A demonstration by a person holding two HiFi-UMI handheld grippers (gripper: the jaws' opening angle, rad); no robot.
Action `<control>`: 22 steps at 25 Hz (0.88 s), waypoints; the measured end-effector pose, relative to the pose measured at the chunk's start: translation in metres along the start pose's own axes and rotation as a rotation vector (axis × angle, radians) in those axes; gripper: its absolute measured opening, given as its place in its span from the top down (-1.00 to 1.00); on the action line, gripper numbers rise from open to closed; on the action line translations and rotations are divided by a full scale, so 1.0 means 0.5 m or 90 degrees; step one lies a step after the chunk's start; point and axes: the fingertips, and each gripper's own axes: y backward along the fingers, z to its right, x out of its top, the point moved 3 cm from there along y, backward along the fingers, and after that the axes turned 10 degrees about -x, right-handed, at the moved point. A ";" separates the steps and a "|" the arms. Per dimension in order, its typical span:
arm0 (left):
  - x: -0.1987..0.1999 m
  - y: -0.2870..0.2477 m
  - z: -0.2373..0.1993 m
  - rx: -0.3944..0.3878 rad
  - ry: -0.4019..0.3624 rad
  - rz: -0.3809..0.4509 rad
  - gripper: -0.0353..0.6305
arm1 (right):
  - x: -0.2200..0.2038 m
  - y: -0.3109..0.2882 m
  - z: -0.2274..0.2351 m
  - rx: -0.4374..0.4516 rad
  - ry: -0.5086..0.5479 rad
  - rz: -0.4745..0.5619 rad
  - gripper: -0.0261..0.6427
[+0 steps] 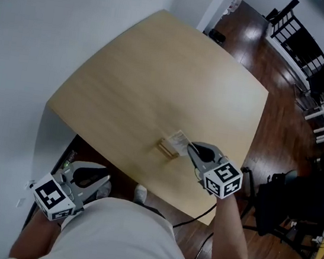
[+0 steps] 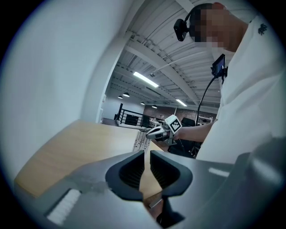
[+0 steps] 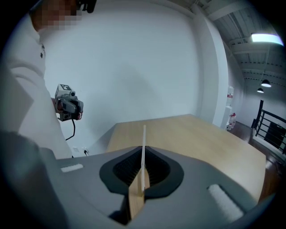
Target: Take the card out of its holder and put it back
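A small wooden card holder stands near the front edge of the light wood table. A white printed card rises at the holder's right end, and my right gripper is shut on it. In the right gripper view the card shows edge-on, pinched between the dark pads. I cannot tell whether the card's lower edge sits in the holder's slot. My left gripper hangs off the table's front left edge, close to the person's body. Its jaws are shut to a thin slit with nothing between them.
A white wall runs along the table's left side. To the right, on the dark wood floor, stand black equipment and a black chair. A cable hangs below the table's front edge.
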 end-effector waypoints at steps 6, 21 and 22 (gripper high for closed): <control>0.008 0.058 -0.016 -0.056 -0.018 -0.005 0.75 | 0.037 0.052 -0.072 -0.060 -0.015 0.005 0.86; -0.051 0.099 -0.031 -0.202 -0.052 -0.051 0.75 | 0.014 0.198 -0.319 -0.167 -0.076 0.005 0.86; -0.049 0.098 -0.029 -0.207 -0.054 -0.050 0.75 | 0.014 0.207 -0.338 -0.168 -0.079 0.006 0.86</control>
